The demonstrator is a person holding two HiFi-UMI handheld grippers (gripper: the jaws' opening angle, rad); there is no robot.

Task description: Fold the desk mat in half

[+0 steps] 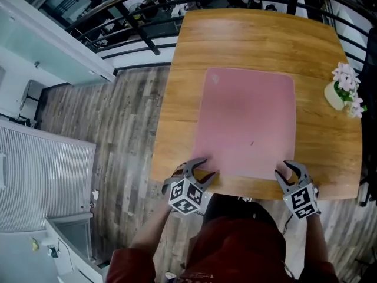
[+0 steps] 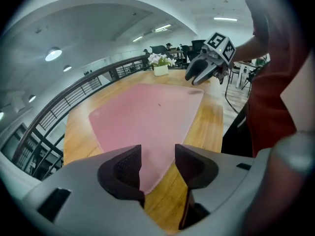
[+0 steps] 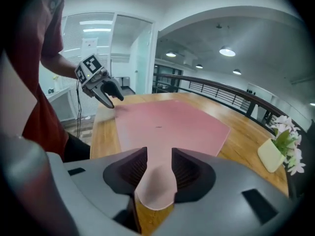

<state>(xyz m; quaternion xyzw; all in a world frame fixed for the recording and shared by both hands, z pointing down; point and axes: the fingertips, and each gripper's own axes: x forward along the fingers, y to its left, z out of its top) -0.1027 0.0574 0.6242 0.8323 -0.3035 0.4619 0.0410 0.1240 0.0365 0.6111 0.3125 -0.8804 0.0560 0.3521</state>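
A pink desk mat (image 1: pixel 247 119) lies flat on the wooden table (image 1: pixel 235 40), its short near edge close to the table's front edge. My left gripper (image 1: pixel 209 167) is at the mat's near left corner, jaws open. In the left gripper view the mat (image 2: pixel 147 112) runs its corner into the gap between the left gripper's (image 2: pixel 158 156) pads, which do not press it. My right gripper (image 1: pixel 284 170) stands open at the near right corner. In the right gripper view that corner of the mat (image 3: pixel 172 122) sits between the right gripper's (image 3: pixel 159 161) spread pads.
A small pot of pale flowers (image 1: pixel 344 93) stands near the table's right edge, beside the mat. A dark railing (image 1: pixel 135 22) runs behind the table. Wood-plank floor (image 1: pixel 112 128) lies to the left. The person's red-clad body (image 1: pixel 235 246) is at the table's front edge.
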